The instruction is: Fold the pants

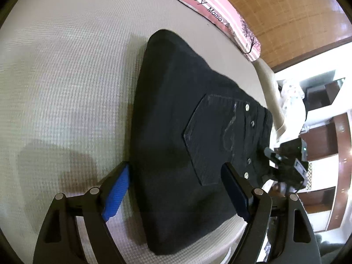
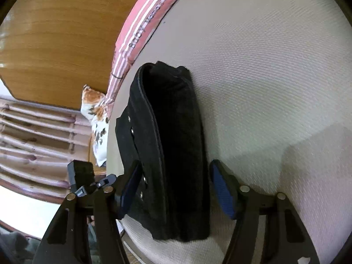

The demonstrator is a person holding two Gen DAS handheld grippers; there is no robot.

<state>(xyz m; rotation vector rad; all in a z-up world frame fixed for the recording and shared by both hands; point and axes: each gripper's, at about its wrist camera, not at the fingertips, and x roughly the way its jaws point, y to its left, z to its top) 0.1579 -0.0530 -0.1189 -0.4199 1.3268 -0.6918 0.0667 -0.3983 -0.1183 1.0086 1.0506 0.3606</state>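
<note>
Black pants [image 1: 187,132] lie folded into a thick stack on the cream bed cover, back pocket and metal rivets up. They also show in the right wrist view [image 2: 171,149] as a layered stack seen from its edge. My left gripper [image 1: 176,189] is open and empty, its blue pads either side of the near end of the stack, just above it. My right gripper [image 2: 173,191] is open and empty, its pads either side of the stack's near end. The right gripper also shows in the left wrist view [image 1: 286,167], past the waistband.
The cream textured bed cover [image 1: 77,77] spreads to the left. A pink striped cushion [image 1: 220,13] lies along the far edge by a wooden headboard [image 1: 297,17]. A floral cushion [image 2: 96,118] and curtains [image 2: 37,136] sit beyond the bed edge.
</note>
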